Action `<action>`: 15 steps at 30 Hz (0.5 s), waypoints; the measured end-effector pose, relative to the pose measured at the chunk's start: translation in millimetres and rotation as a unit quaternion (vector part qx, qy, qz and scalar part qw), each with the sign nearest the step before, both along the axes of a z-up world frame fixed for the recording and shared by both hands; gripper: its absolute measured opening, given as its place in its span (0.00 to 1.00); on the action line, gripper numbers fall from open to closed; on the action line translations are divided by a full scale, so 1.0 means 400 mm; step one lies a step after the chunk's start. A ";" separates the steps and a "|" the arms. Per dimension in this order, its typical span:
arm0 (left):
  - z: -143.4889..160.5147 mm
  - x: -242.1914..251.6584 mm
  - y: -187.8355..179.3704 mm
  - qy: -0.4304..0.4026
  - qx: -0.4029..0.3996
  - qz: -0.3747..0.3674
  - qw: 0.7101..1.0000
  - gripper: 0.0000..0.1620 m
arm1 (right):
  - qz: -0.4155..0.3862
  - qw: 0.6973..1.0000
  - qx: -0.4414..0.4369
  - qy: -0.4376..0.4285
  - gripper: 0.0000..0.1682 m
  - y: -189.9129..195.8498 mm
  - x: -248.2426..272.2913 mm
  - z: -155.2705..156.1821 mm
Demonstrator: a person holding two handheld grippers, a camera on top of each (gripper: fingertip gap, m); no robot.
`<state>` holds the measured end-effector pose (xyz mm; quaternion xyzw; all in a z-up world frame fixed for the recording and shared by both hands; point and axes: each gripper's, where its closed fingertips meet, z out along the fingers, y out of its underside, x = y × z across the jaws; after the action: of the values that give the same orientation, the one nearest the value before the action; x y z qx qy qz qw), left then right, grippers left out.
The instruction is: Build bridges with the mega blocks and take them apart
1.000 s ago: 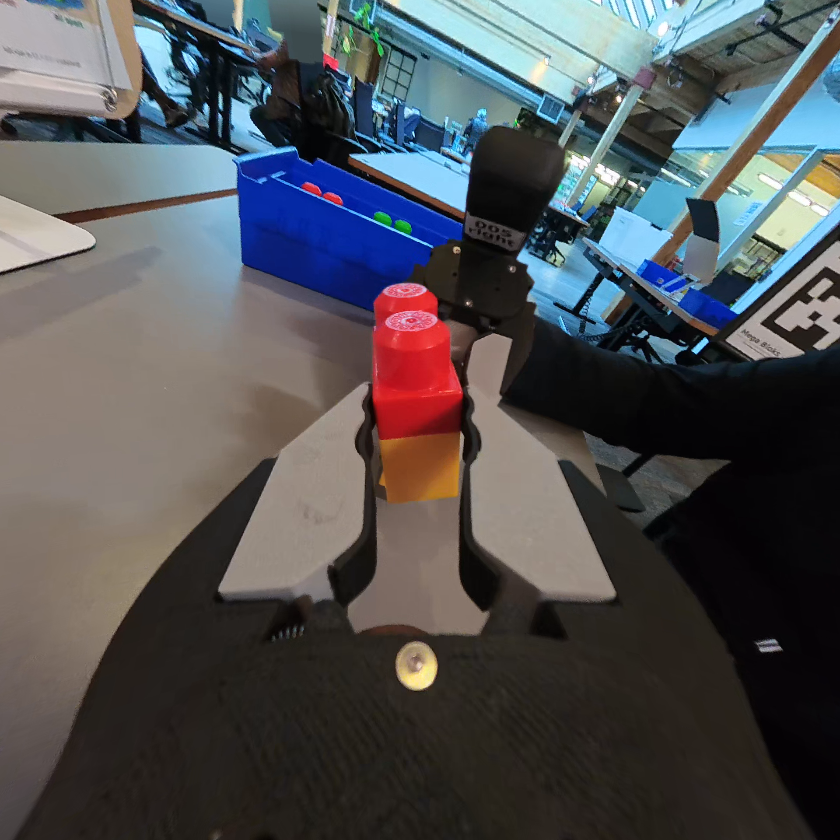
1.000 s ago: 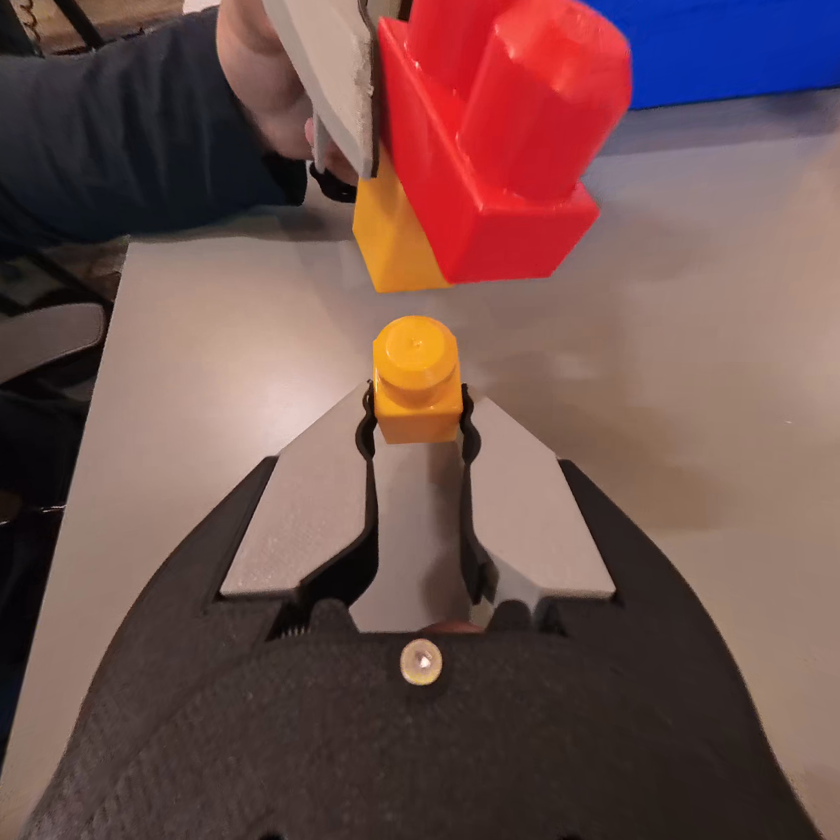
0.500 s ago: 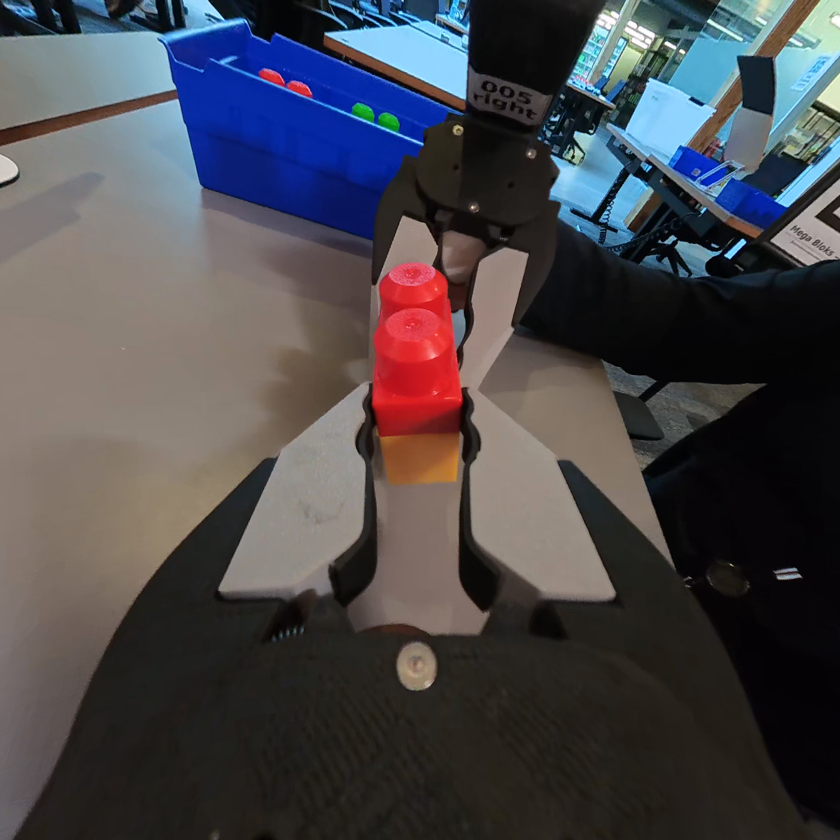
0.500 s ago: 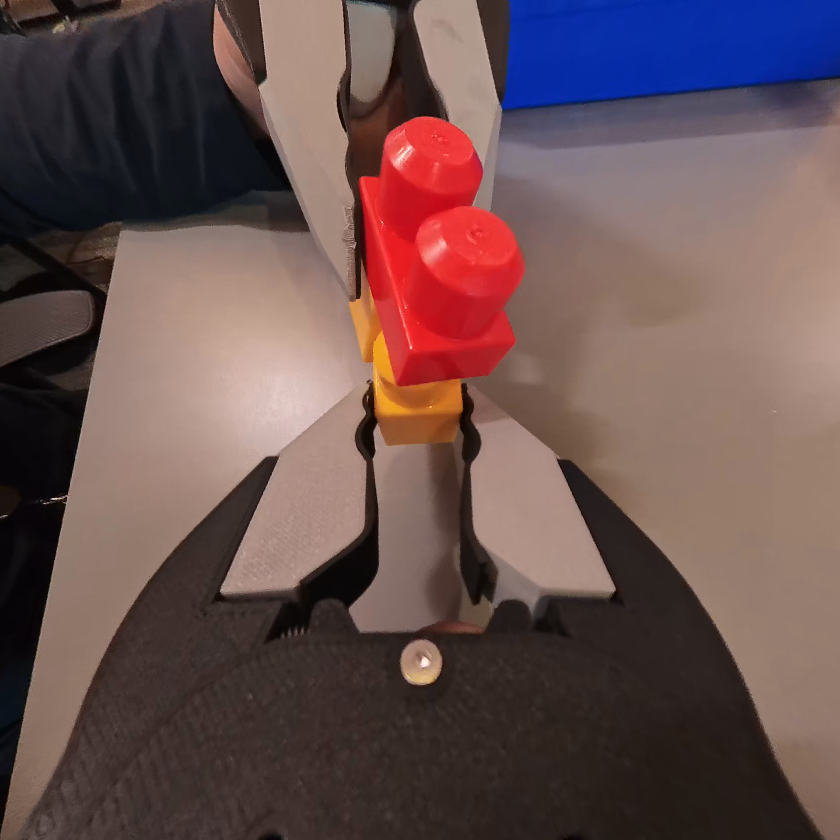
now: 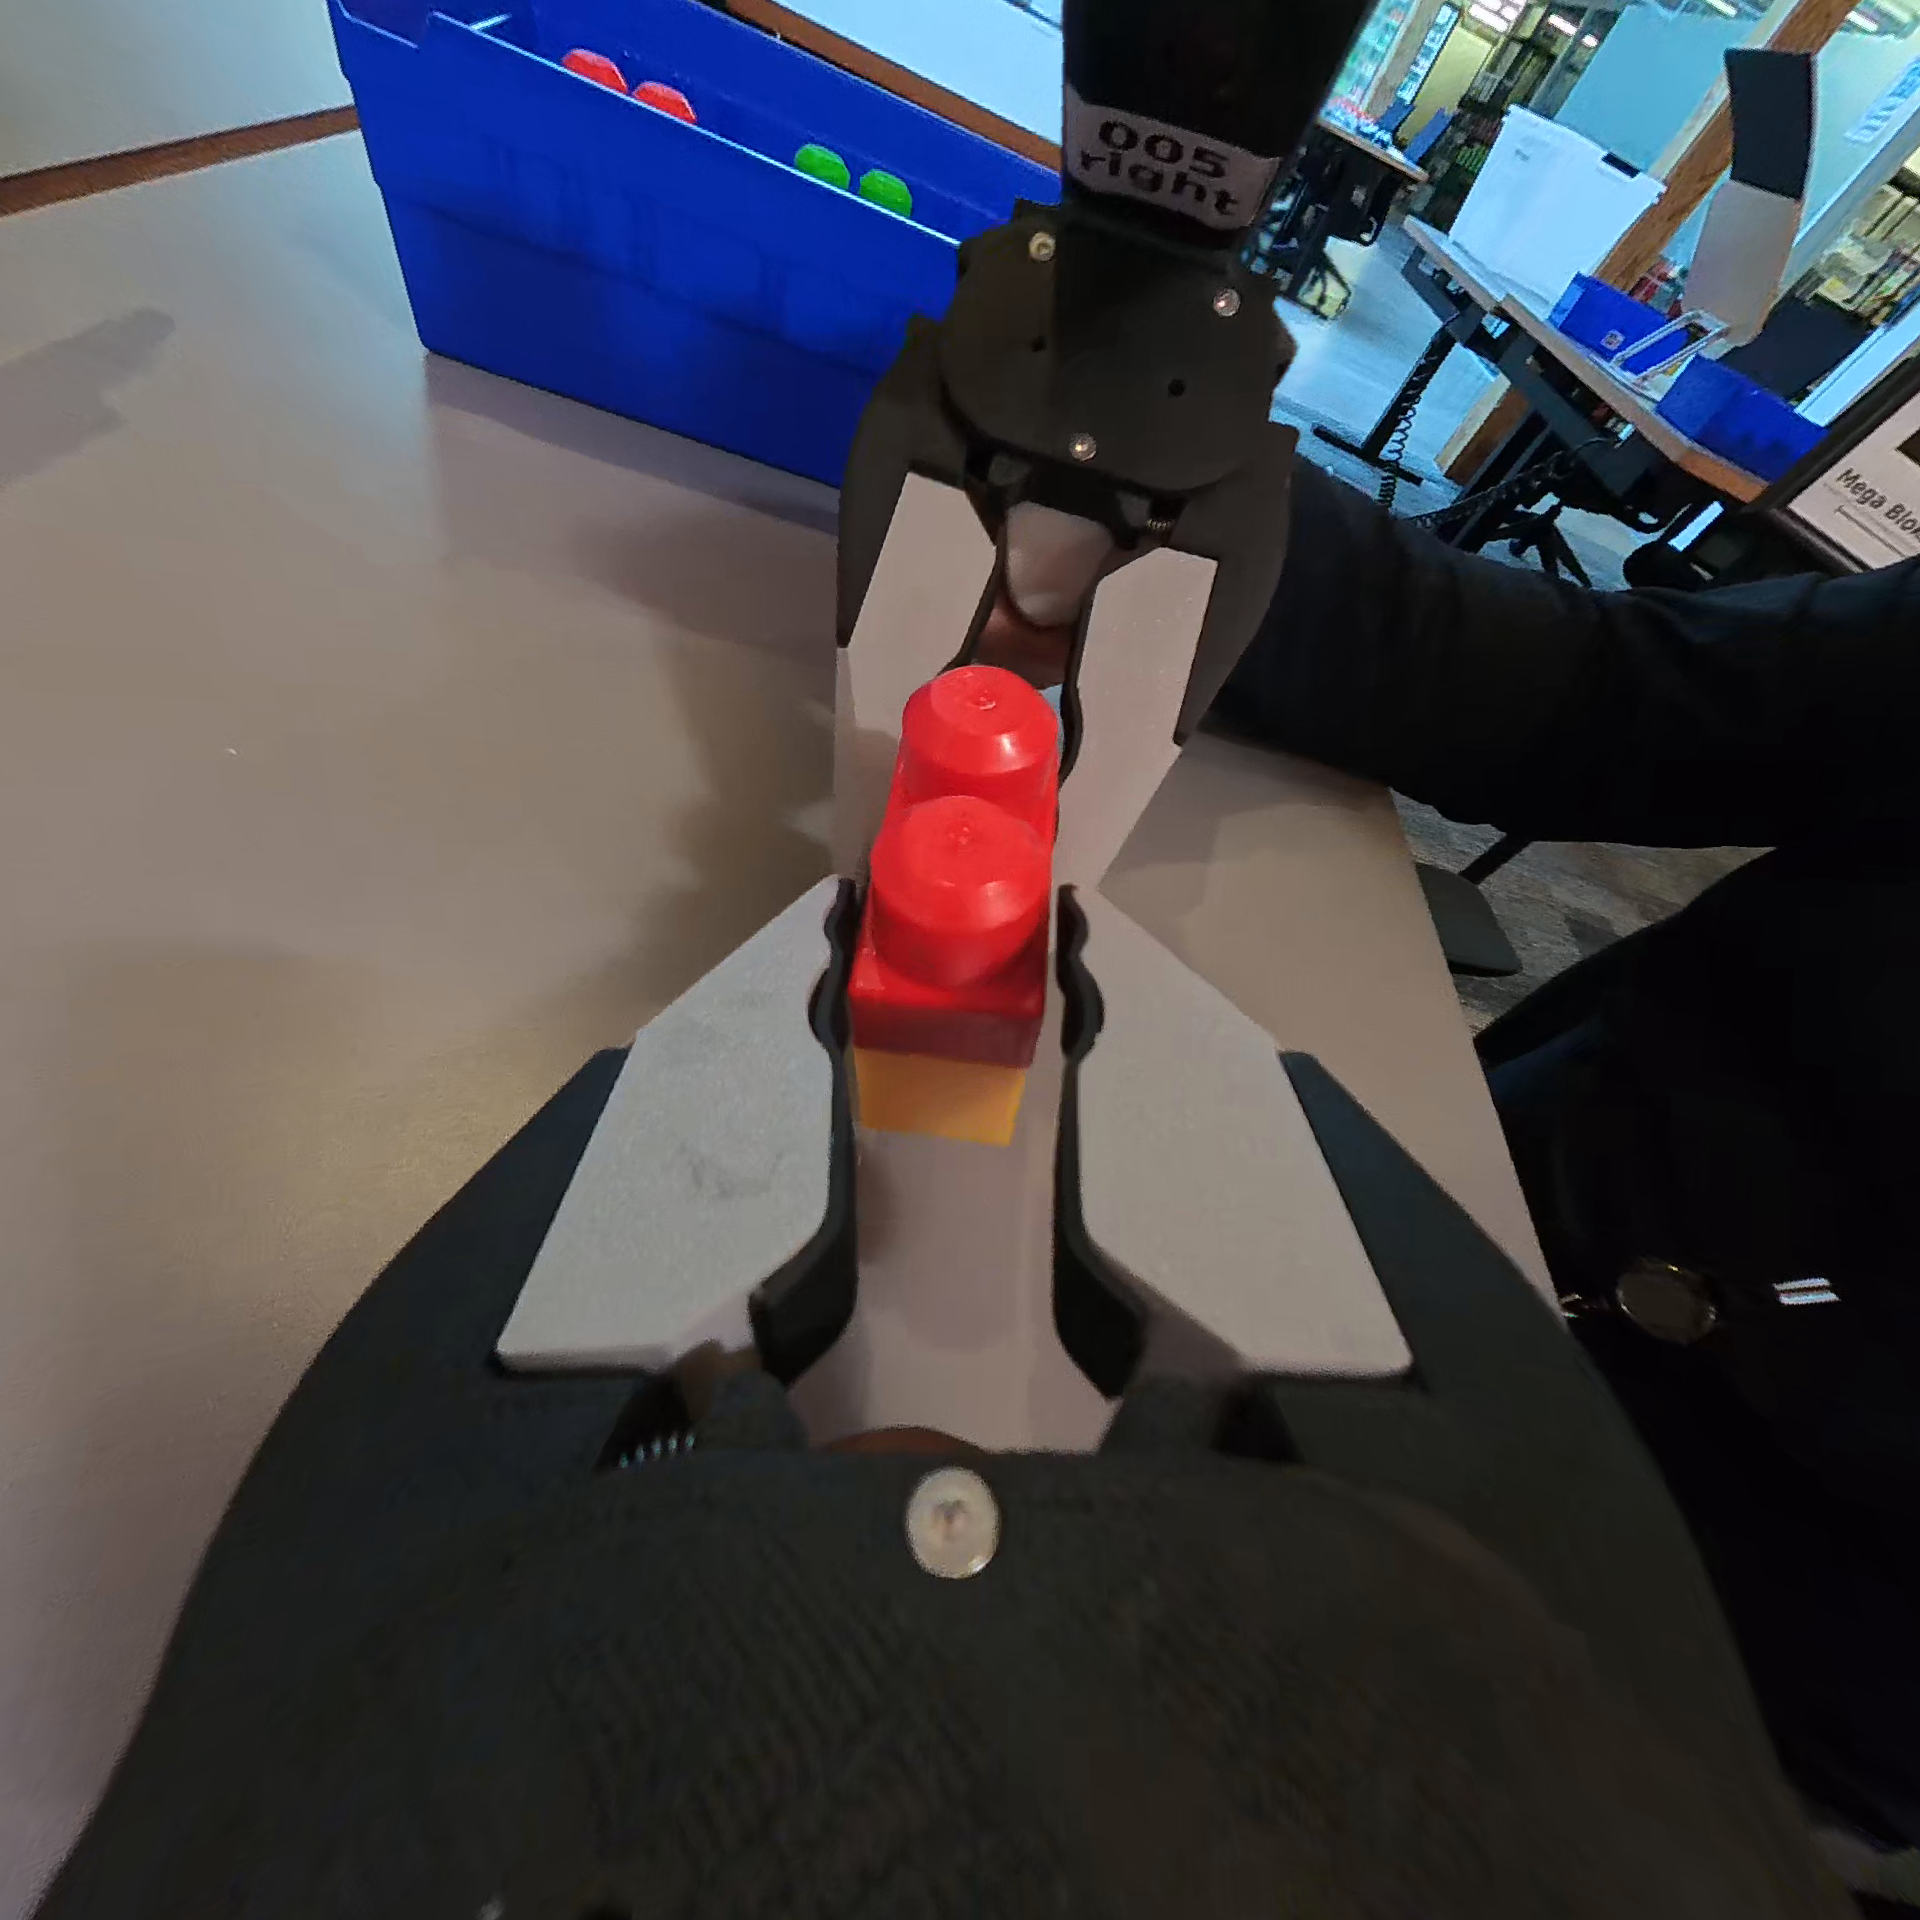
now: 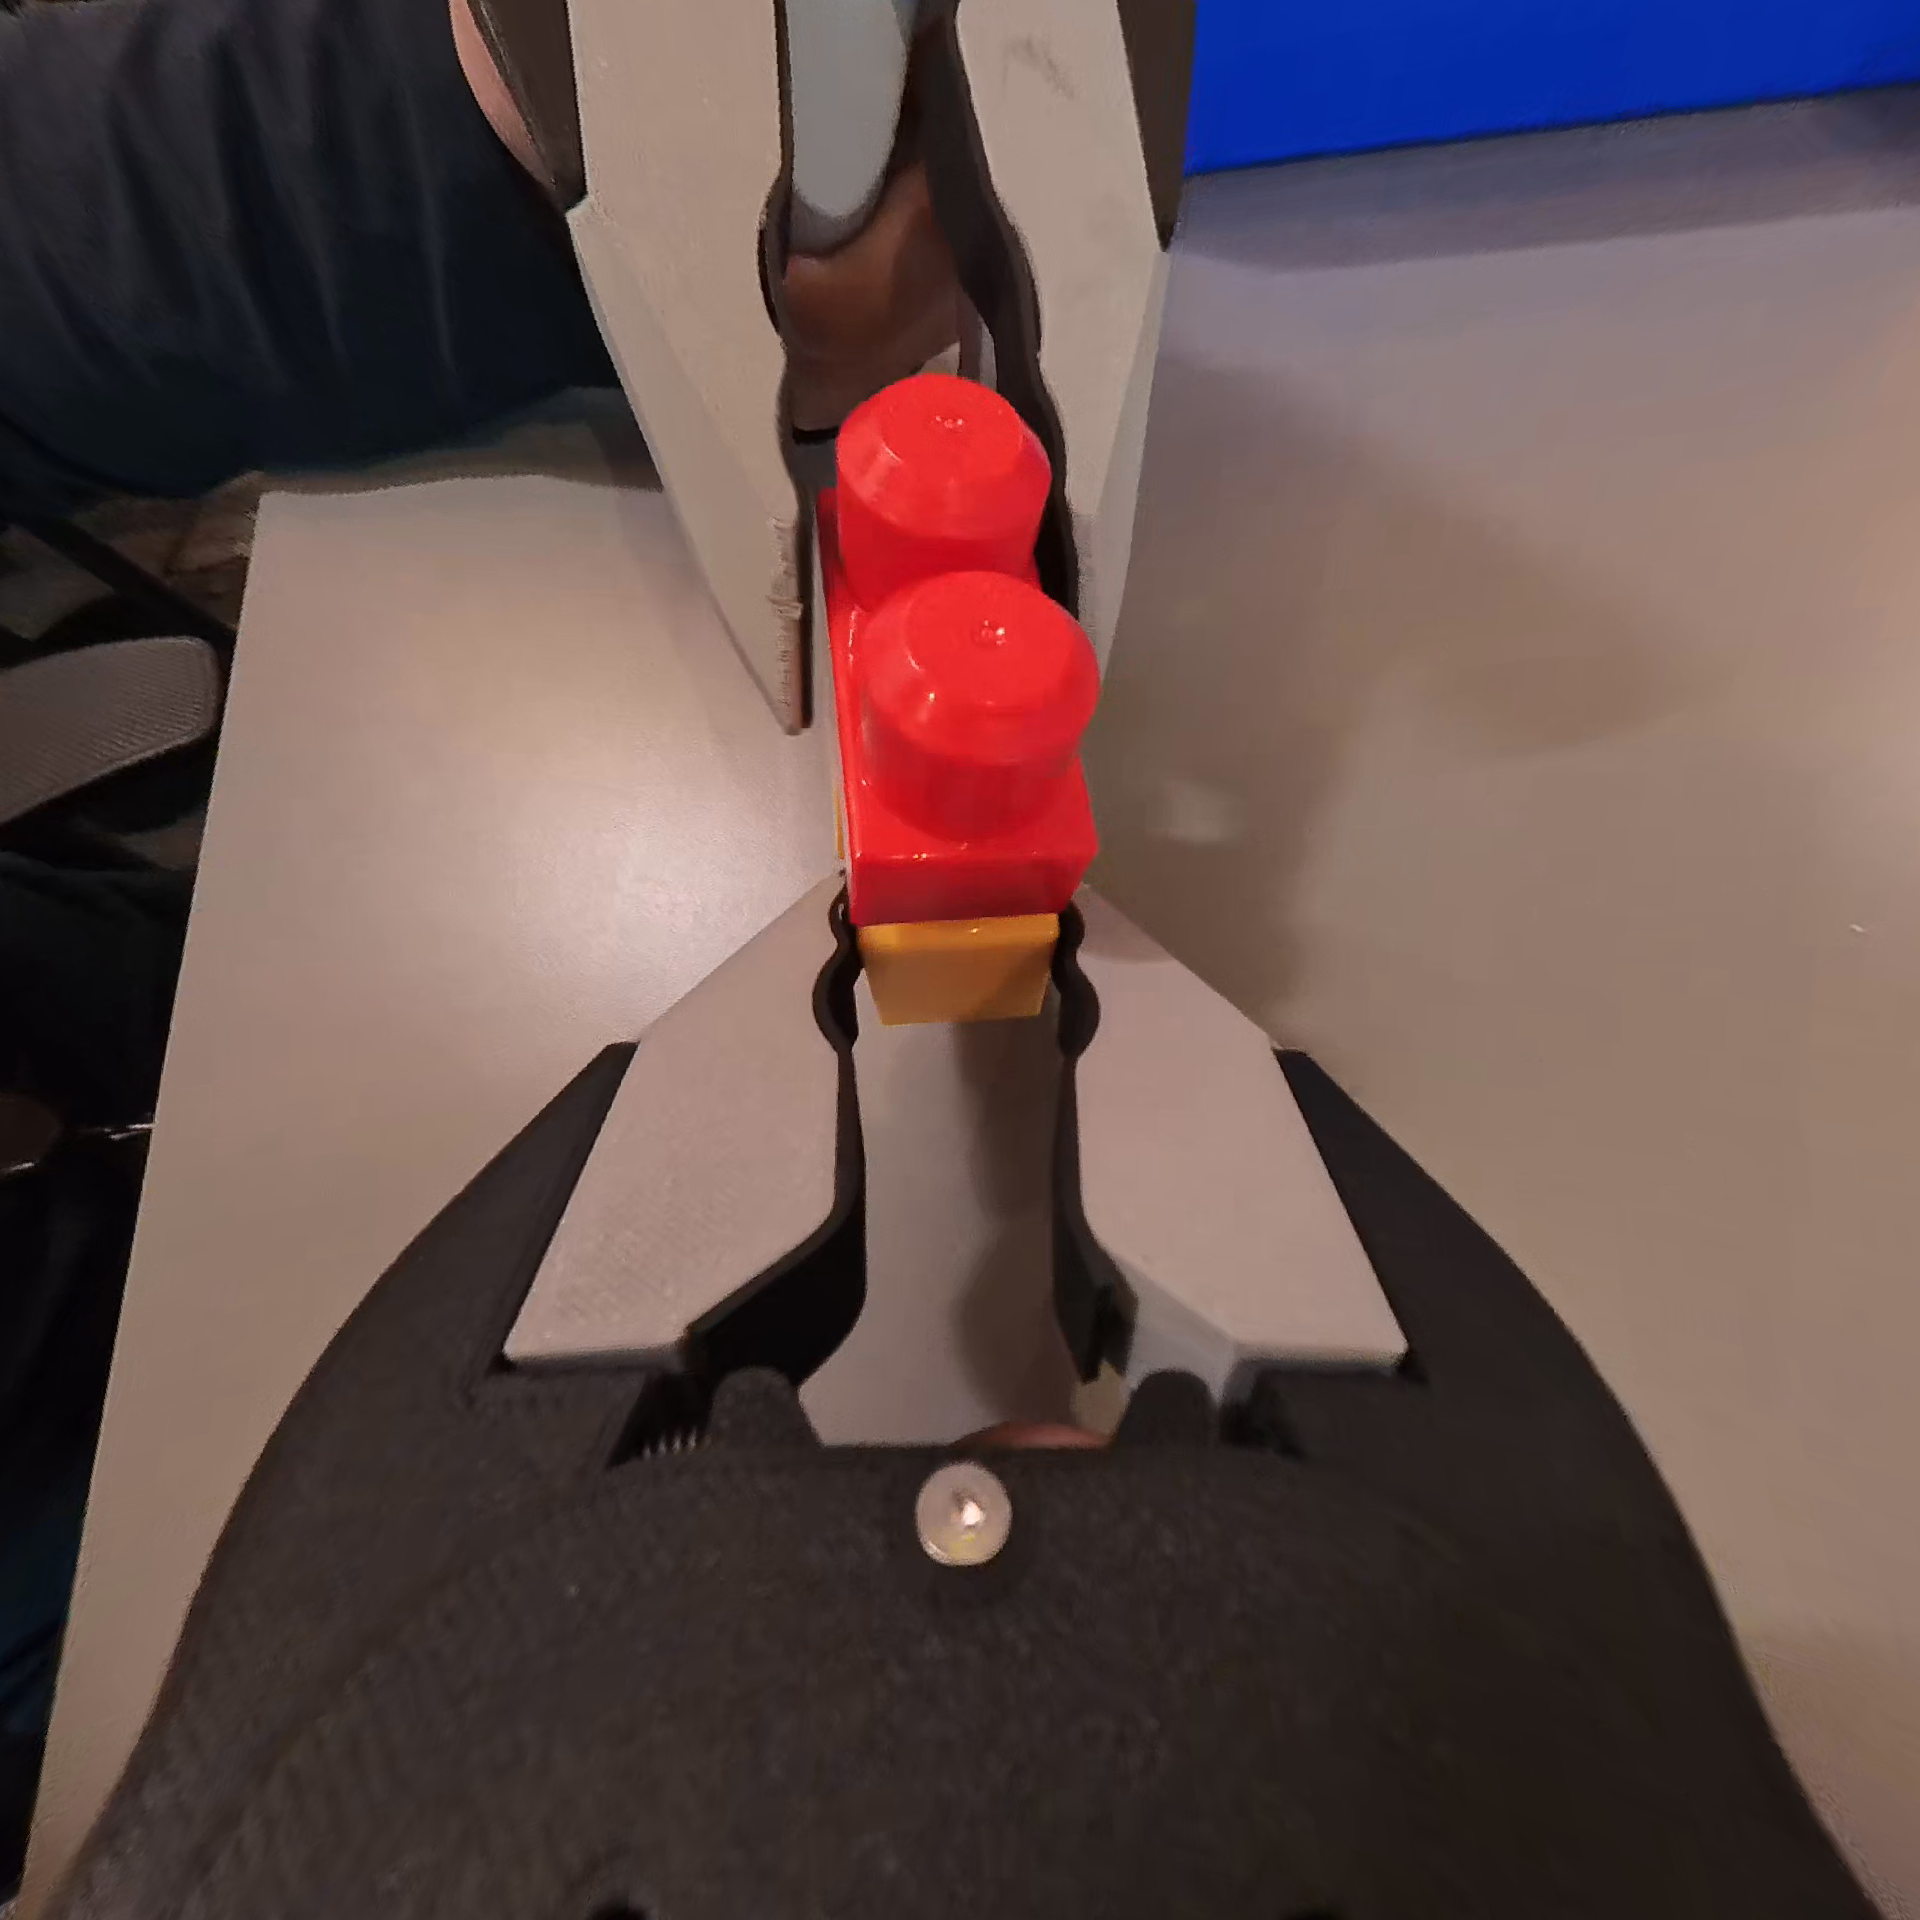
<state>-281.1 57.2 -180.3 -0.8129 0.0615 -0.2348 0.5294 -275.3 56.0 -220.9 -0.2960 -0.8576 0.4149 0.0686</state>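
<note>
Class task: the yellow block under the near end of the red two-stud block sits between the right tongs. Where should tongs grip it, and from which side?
Grip the yellow block on its two flat side walls, approaching level from its free end, as the right tongs do. The red block covers its top.

Left gripper (image 5: 948, 956) jaws clamping red block (image 5: 951, 914), yellow block (image 5: 940, 1110) beneath

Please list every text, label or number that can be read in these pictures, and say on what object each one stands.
I do not quote writing; these things bear it:
White label band on the right gripper's black handle: printed characters.
White sign, right edge: dark print, cut off.
Red block studs: embossed marks, too small to read.
Right wrist view: none.
</note>
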 end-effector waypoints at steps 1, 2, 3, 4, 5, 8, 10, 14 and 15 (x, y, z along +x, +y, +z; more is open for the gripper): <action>-0.001 -0.001 0.000 0.004 0.000 0.001 1.000 0.22 | 0.000 1.000 -0.001 -0.002 0.20 -0.001 0.000 -0.002; -0.001 0.000 0.001 0.009 0.000 0.001 1.000 0.22 | 0.000 1.000 0.004 -0.004 0.20 -0.001 0.000 -0.006; 0.001 -0.001 0.001 0.012 0.002 0.003 1.000 0.23 | 0.000 1.000 0.011 -0.004 0.20 0.000 0.000 -0.011; 0.008 -0.002 0.001 0.013 0.008 0.005 1.000 0.22 | -0.001 1.000 0.016 -0.002 0.20 0.001 0.000 -0.014; 0.015 -0.002 0.000 0.011 0.013 0.005 1.000 0.22 | -0.001 1.000 0.019 -0.001 0.20 0.000 0.000 -0.015; 0.024 0.002 -0.003 0.010 0.019 0.001 1.000 0.22 | 0.001 1.000 0.021 0.004 0.20 -0.009 0.000 -0.013; 0.013 0.002 -0.002 0.025 0.012 0.002 1.000 0.19 | 0.001 1.000 0.029 0.007 0.20 -0.013 -0.002 -0.016; -0.010 0.005 -0.002 0.050 -0.009 0.001 0.999 0.20 | -0.005 0.998 0.061 0.015 0.20 -0.014 -0.007 -0.031; -0.014 0.002 -0.003 0.056 -0.012 0.002 0.998 0.20 | -0.008 0.998 0.067 0.020 0.20 -0.014 -0.011 -0.034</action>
<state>-280.2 56.2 -185.9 -0.8313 0.0864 -0.1883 0.5158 -279.5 50.4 -234.5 -0.2897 -0.8794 0.3620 0.1084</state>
